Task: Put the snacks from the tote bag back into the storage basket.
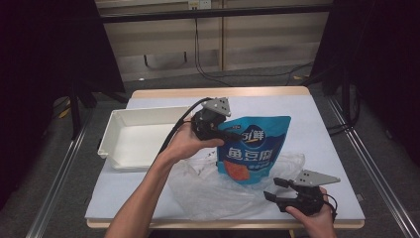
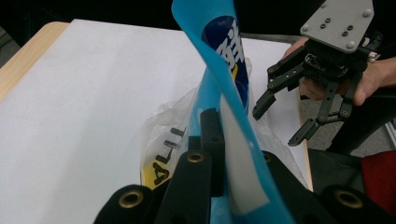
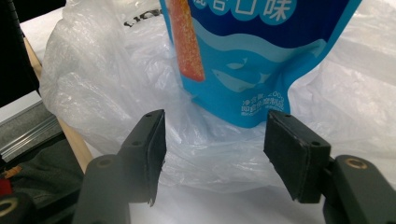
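Note:
A blue snack pouch [image 1: 255, 153] with white lettering hangs upright over a crumpled clear plastic bag [image 1: 208, 191]. My left gripper [image 1: 229, 135] is shut on the pouch's upper left edge; in the left gripper view the blue pouch [image 2: 219, 60] runs between its jaws [image 2: 224, 140]. The pouch's bottom sits in the bag's mouth. My right gripper [image 1: 272, 188] is open near the table's front right, just short of the bag. Its own view has the open jaws [image 3: 215, 149] either side of the plastic bag [image 3: 102, 84], with the pouch [image 3: 252, 60] beyond. The right gripper [image 2: 278, 126] also faces the left gripper's camera.
A white plastic tray [image 1: 115, 144] lies at the table's left side. The table top [image 1: 317, 134] is pale with a wooden rim. Dark stands and cables are on the floor behind.

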A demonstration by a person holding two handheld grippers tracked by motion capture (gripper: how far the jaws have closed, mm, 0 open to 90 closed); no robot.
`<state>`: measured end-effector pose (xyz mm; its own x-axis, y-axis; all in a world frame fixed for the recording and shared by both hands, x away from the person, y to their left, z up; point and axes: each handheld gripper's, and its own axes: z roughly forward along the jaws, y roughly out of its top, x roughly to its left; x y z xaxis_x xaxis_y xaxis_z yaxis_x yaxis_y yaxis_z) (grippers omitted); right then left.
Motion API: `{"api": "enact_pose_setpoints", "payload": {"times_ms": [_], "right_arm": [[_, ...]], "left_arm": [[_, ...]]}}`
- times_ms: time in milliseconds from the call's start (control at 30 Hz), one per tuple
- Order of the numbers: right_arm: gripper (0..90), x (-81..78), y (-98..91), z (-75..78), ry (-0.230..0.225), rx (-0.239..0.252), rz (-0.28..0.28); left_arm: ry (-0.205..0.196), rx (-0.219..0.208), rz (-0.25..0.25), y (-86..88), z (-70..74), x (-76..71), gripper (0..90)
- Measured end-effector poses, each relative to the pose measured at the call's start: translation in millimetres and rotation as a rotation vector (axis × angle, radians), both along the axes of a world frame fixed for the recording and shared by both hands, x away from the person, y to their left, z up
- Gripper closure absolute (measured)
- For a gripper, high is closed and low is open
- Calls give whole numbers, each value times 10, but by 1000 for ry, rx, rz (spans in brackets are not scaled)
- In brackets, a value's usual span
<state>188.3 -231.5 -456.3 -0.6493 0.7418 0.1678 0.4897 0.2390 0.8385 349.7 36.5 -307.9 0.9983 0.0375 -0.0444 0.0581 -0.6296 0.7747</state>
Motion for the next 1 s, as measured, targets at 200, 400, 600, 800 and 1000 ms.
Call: {"api": "enact_pose_setpoints", "payload": {"times_ms": [200,400,600,800,1000], "right_arm": [[378,-7,-13,14,-13,4,-13],[370,-6,-24,21,-20,13,-17],[359,-15,-40,31,-26,22,-20],[346,-16,-63,37,-33,44,-27],[339,-22,-64,47,-37,54,-28]], "left_arm": [[-7,9,-3,-53,42,-34,900],[-19,14,5,-150,87,-35,900],[-36,-4,16,-209,159,-34,900],[-15,-20,13,-184,278,-8,900],[-2,-12,13,-139,380,3,900]]}}
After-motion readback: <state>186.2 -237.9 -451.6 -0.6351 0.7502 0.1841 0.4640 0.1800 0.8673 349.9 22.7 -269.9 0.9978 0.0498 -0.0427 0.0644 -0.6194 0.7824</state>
